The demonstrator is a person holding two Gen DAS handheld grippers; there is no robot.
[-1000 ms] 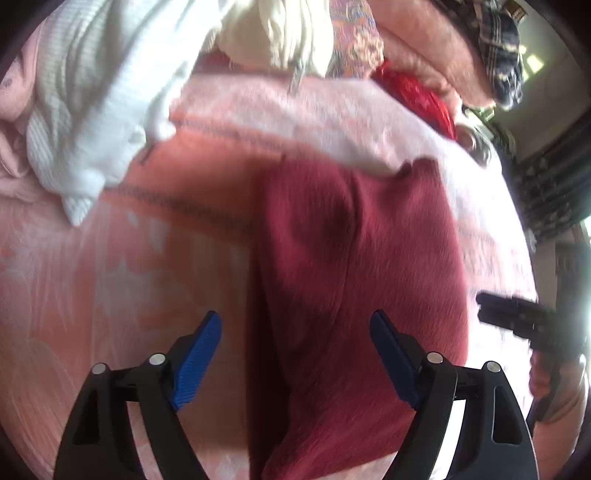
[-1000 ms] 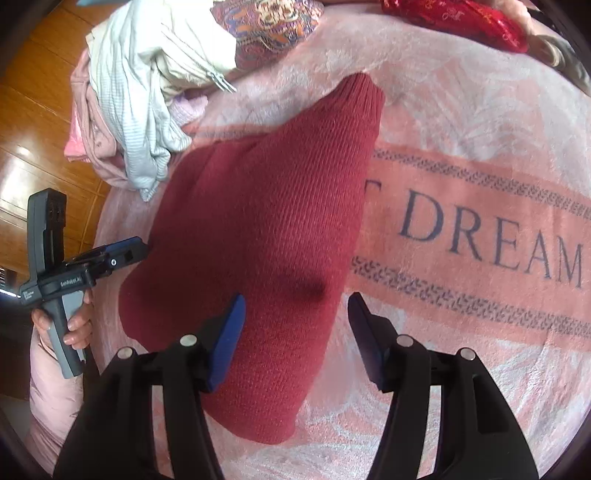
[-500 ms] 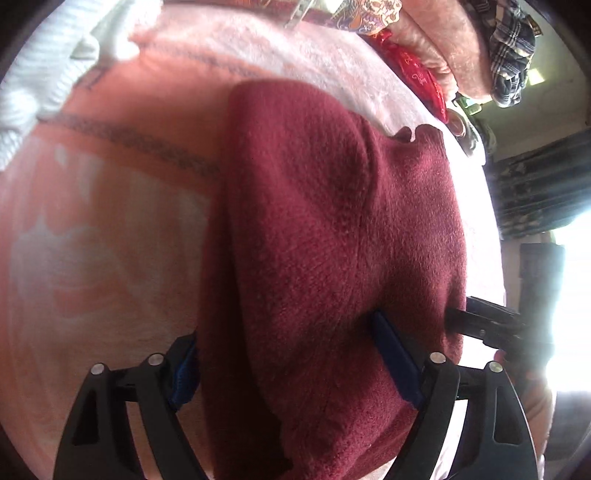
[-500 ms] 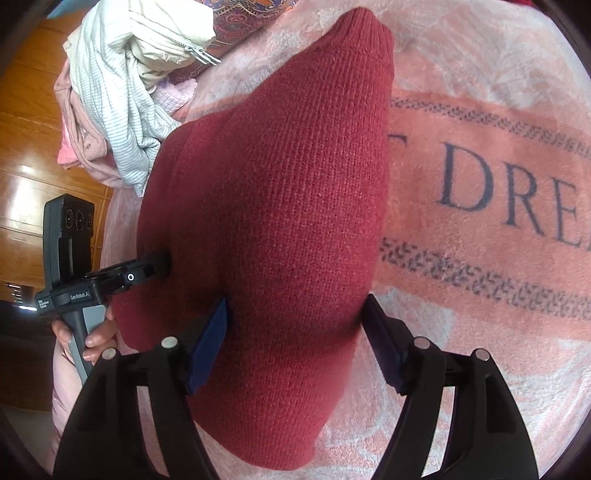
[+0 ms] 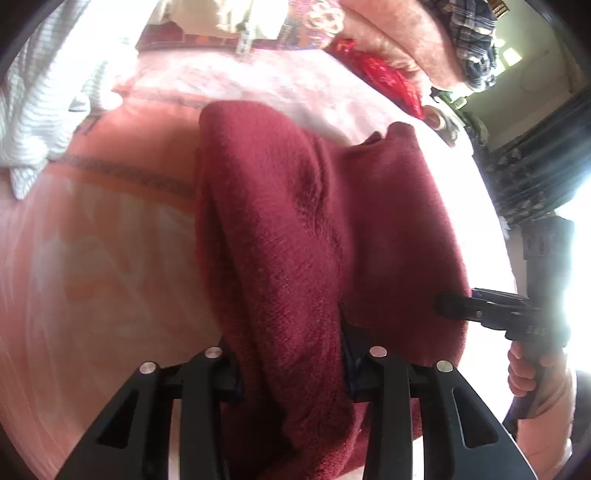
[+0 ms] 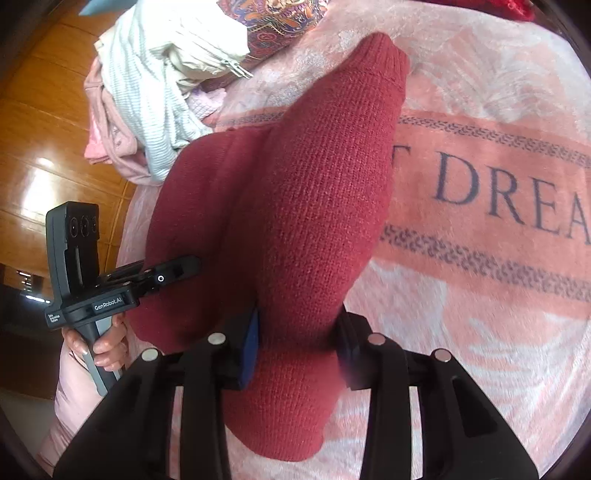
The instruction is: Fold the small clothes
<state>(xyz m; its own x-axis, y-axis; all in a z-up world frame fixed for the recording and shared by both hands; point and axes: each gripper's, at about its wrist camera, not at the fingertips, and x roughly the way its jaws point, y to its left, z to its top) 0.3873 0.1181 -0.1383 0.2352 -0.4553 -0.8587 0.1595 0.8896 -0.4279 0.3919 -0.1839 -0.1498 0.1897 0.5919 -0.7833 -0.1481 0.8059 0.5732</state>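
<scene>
A dark red knitted sweater (image 5: pixel 332 236) lies on the pink blanket (image 5: pixel 92 258), partly folded. In the left wrist view my left gripper (image 5: pixel 291 365) is shut on a thick fold of its near edge, the blue pads mostly buried in the knit. In the right wrist view my right gripper (image 6: pixel 295 343) is shut on the other end of the sweater (image 6: pixel 303 206), its ribbed cuff pointing away. Each view shows the other gripper at the sweater's edge: the right gripper (image 5: pixel 458 306) and the left gripper (image 6: pixel 184 267).
A pile of white, striped and pink clothes (image 6: pixel 155 92) lies at the blanket's far left, also in the left wrist view (image 5: pixel 44 96). A patterned cloth (image 6: pixel 280 18) and a red item (image 5: pixel 384 77) lie at the back. The blanket (image 6: pixel 498 206) reads "DREA". Wooden floor (image 6: pixel 37 129) is on the left.
Both grippers came down from open above the blanket onto the sweater's near edge and closed on folds of it. The fabric is now bunched up between each pair of fingers.
</scene>
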